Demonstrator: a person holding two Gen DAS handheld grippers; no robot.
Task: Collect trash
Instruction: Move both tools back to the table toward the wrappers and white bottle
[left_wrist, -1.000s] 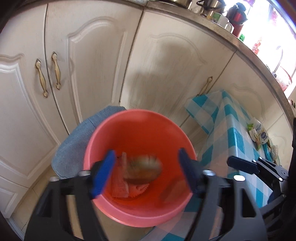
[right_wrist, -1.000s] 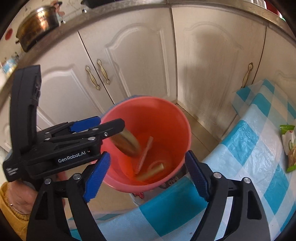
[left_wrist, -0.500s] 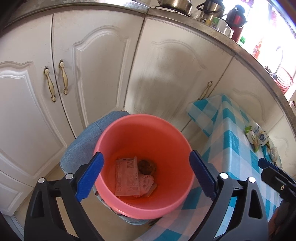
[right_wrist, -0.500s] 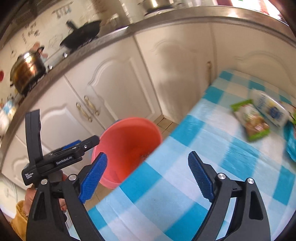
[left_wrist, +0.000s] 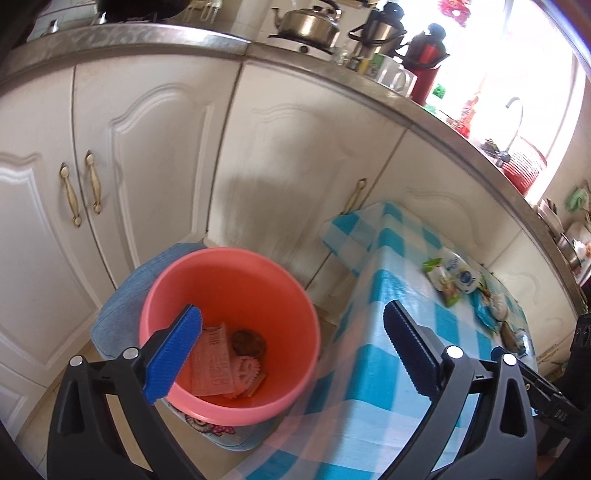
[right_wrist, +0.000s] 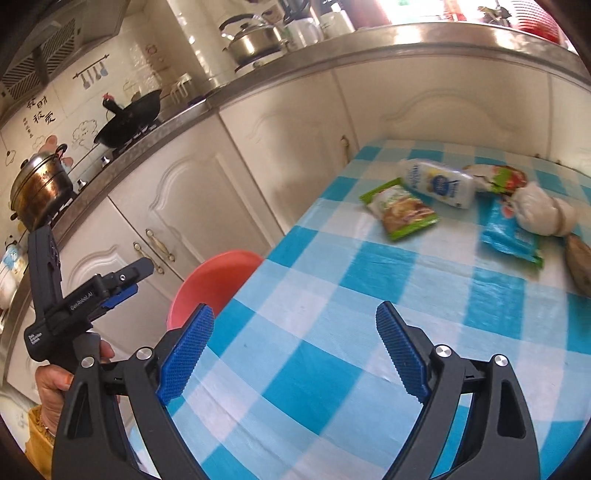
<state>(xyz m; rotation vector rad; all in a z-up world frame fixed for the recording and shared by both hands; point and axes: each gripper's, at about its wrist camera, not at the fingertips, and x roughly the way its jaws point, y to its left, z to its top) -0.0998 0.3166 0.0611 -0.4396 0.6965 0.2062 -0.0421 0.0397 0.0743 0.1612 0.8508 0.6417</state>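
Observation:
A pink bucket (left_wrist: 258, 280) stands on a stool by the table's left end; it holds a pink wrapper (left_wrist: 212, 363), a brown round piece (left_wrist: 248, 341) and other scraps. It also shows in the right wrist view (right_wrist: 214, 273). My left gripper (left_wrist: 291, 354) is open and empty above the bucket's right rim. My right gripper (right_wrist: 295, 354) is open and empty over the checked tablecloth (right_wrist: 332, 332). Trash lies at the table's far end: a green packet (right_wrist: 400, 212), a white bottle (right_wrist: 437, 182), a blue packet (right_wrist: 511, 232) and a white bag (right_wrist: 543, 214).
White cabinet doors (left_wrist: 155, 158) with brass handles stand behind the bucket. The counter above carries a kettle (left_wrist: 306, 22), flasks, a wok (right_wrist: 133, 118) and a pot (right_wrist: 37, 188). A blue stool cushion (left_wrist: 125, 291) lies under the bucket. My left gripper (right_wrist: 122, 291) shows in the right wrist view.
A brown piece dropped from my left gripper into the bucket. My left gripper pulled up and back. My right gripper swung right from the bucket to over the table.

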